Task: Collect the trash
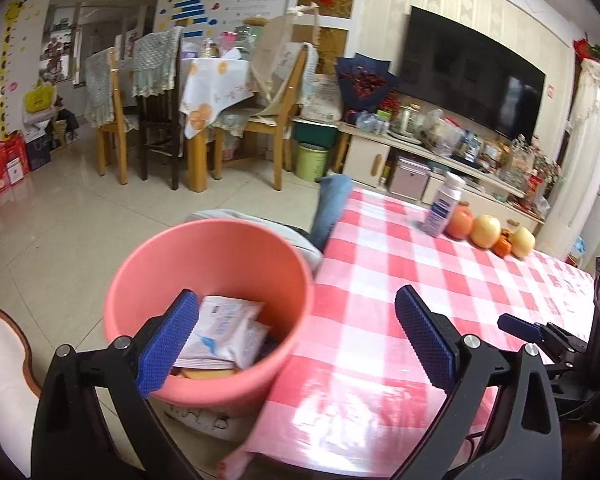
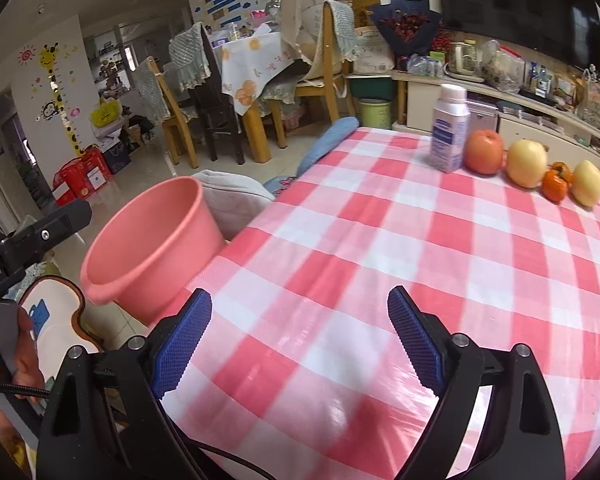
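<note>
Both tools empty, jaws spread wide: left gripper point(image 1: 296, 336) above the pink bucket point(image 1: 140, 276) beside the table point(image 1: 380, 280), right gripper point(image 2: 300, 344) over bare checked cloth. Trash packets point(image 1: 224, 328) already lie in the bucket. Remaining candidate, likely the white bottle point(image 2: 449, 136) at the far edge, touching the fruit point(image 2: 485, 151). Approach it from the open side, grip mid-body — avoid nudging the fruit.
</note>
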Tool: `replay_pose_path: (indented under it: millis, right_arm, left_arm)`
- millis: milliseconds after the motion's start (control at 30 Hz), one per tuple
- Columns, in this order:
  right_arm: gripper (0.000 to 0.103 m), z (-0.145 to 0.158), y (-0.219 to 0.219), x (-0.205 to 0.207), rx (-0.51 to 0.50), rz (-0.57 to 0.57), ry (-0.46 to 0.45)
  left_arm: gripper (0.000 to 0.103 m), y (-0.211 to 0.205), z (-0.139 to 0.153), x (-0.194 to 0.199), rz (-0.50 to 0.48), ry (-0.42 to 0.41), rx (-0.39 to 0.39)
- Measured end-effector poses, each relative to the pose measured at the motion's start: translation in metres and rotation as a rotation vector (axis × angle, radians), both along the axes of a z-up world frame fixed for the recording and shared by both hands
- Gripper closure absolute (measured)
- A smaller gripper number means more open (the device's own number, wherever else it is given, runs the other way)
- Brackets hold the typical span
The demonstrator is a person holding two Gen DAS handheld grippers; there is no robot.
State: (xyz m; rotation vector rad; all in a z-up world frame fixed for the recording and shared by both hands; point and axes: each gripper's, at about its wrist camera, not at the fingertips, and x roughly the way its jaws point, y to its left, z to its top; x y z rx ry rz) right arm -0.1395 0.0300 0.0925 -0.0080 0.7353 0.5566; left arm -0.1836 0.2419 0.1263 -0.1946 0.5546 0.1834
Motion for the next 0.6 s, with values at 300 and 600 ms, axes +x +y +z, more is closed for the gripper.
replay_pose_path:
  millis: [300, 600]
  right_arm:
    - [0.014, 0.005, -0.042, -0.009, -0.044, -0.057, -0.046]
    - [0.014, 0.018, -0.081, -0.017, -0.048, -0.110, -0.107]
  left_arm:
    - [0.004, -0.052, 0.010, 0.003, -0.090, 0.000, 0.009]
    - [0.004, -0.093, 0.023, 0.002, -0.133, -0.015, 0.032]
